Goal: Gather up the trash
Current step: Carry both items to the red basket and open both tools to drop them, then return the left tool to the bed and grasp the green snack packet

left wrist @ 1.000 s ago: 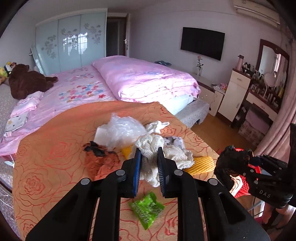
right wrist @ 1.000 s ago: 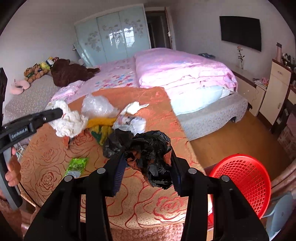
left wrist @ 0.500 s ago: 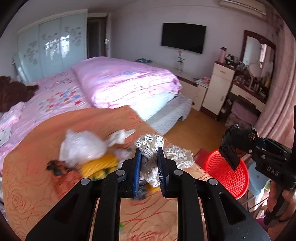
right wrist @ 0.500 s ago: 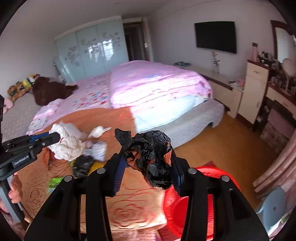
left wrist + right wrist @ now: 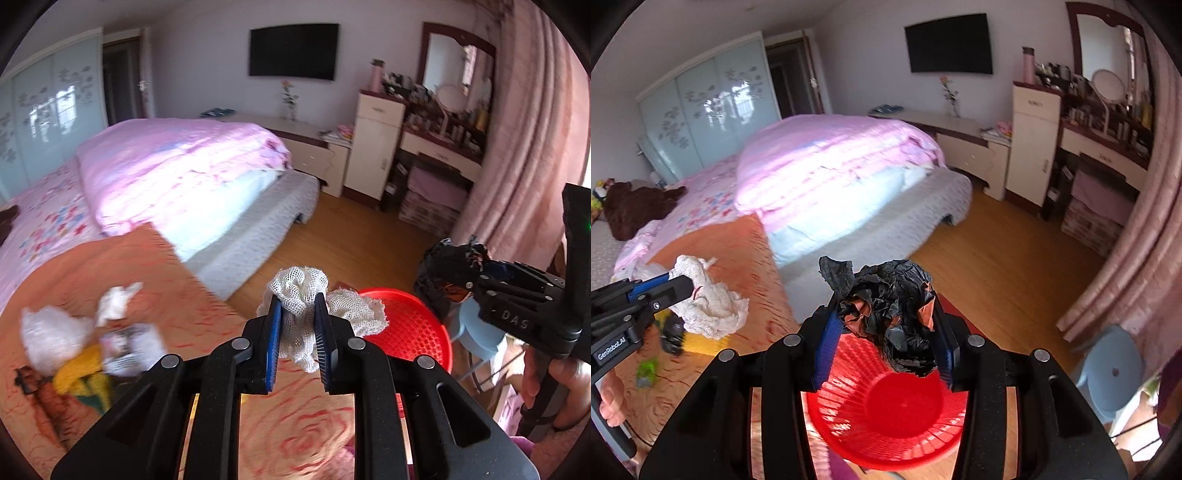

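My left gripper [image 5: 297, 343] is shut on a white mesh net [image 5: 301, 295] and holds it in the air over the table's right edge, near the red basket [image 5: 410, 332]. My right gripper [image 5: 884, 336] is shut on a crumpled black plastic bag [image 5: 886, 302] directly above the red basket [image 5: 886, 406]. The right gripper with the black bag [image 5: 450, 266] also shows at the right of the left wrist view. The left gripper with the net [image 5: 705, 299] shows at the left of the right wrist view.
More trash lies on the orange rose-patterned table [image 5: 184, 302]: a clear plastic bag [image 5: 51, 336], white tissue [image 5: 114, 302], yellow foam [image 5: 81, 369], a green wrapper [image 5: 646, 369]. A light-blue stool [image 5: 1112, 369] stands right of the basket. A pink bed [image 5: 831, 162] lies behind.
Both grippers have swung right from above the trash pile toward the red basket, each carrying its item. The black bag now hangs over the basket's opening.
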`<action>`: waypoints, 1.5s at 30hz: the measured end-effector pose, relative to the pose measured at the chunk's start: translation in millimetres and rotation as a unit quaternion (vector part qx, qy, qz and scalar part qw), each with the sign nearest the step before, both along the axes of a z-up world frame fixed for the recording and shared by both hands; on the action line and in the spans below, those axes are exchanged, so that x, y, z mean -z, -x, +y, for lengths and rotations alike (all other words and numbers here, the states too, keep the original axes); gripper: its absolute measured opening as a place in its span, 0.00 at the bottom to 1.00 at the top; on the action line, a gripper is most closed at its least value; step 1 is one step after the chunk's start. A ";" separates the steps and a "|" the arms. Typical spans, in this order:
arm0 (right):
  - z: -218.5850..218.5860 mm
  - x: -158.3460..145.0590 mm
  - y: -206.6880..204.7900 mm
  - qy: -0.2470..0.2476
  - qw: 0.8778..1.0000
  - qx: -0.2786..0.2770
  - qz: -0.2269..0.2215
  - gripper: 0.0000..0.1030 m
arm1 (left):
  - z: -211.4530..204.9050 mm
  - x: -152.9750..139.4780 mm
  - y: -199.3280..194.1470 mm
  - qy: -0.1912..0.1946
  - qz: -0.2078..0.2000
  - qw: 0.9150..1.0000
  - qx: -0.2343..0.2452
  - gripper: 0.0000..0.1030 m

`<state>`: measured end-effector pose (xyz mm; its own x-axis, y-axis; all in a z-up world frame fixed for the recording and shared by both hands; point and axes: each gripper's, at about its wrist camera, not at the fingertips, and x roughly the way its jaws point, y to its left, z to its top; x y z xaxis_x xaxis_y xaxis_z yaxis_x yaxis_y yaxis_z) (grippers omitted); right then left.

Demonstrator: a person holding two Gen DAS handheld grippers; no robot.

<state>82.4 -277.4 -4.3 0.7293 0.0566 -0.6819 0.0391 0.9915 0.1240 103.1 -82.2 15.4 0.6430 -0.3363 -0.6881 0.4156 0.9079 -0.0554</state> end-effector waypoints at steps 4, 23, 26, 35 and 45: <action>-13.4 18.0 -1.4 -0.005 1.000 0.016 0.020 0.42 | -26.0 17.6 -6.4 -0.011 0.013 1.000 0.019 0.16; -24.2 76.4 -20.9 -0.049 0.993 0.030 0.101 0.65 | -75.4 76.1 -12.8 -0.040 0.058 0.995 0.066 0.38; -28.7 76.3 -20.4 -0.052 0.993 0.036 0.100 0.67 | -74.0 75.5 -13.5 -0.038 0.050 0.996 0.058 0.55; -29.9 70.4 -17.4 -0.046 0.994 0.044 0.089 0.68 | -60.9 69.8 -9.2 -0.037 0.040 0.998 0.040 0.68; -7.6 53.3 -2.7 -0.011 0.999 0.027 0.038 0.75 | -25.1 55.9 3.6 -0.042 0.011 0.999 -0.010 0.71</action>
<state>85.1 -285.0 -57.6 0.6781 0.0340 -0.7342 0.1024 0.9848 0.1402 99.5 -107.3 -40.5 0.6327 -0.2638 -0.7280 0.3976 0.9175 0.0131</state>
